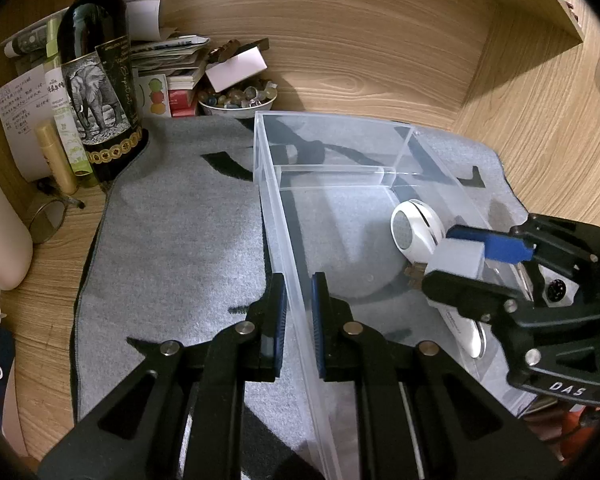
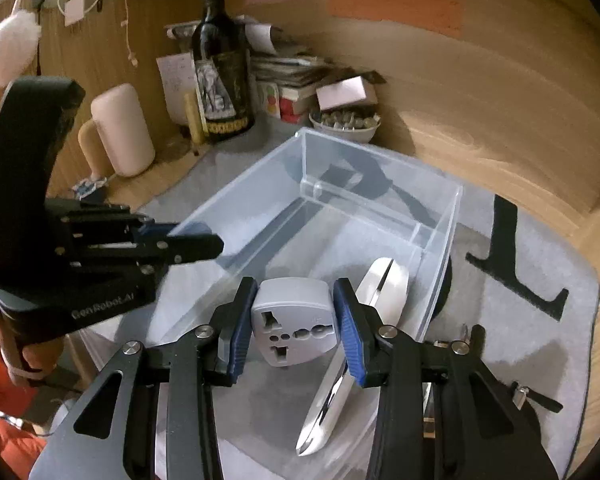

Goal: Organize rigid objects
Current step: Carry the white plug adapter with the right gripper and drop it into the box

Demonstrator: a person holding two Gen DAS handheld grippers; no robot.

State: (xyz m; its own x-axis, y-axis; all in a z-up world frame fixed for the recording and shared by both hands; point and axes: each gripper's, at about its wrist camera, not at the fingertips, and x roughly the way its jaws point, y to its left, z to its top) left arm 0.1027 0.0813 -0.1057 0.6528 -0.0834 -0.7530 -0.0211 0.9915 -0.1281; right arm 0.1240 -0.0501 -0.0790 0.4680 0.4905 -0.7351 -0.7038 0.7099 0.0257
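Note:
A clear plastic bin (image 1: 284, 216) stands on a grey mat (image 1: 172, 240). My left gripper (image 1: 299, 308) straddles the bin's left wall with a finger on each side, closed on it. My right gripper (image 2: 296, 320) is shut on a grey travel adapter (image 2: 294, 326) and holds it over the bin (image 2: 440, 248). In the left wrist view the adapter (image 1: 458, 258) sits between the right gripper's fingers (image 1: 488, 240). A white and chrome device (image 2: 380, 288) lies inside the bin under the adapter; it also shows in the left wrist view (image 1: 416, 230).
A dark wine bottle (image 1: 96, 80), a gold tube (image 1: 56, 156), stacked papers and a bowl of small stones (image 1: 238, 100) stand along the wooden back wall. A pink cylinder (image 2: 122, 128) stands left. Small metal pieces (image 2: 532, 396) lie on the mat right of the bin.

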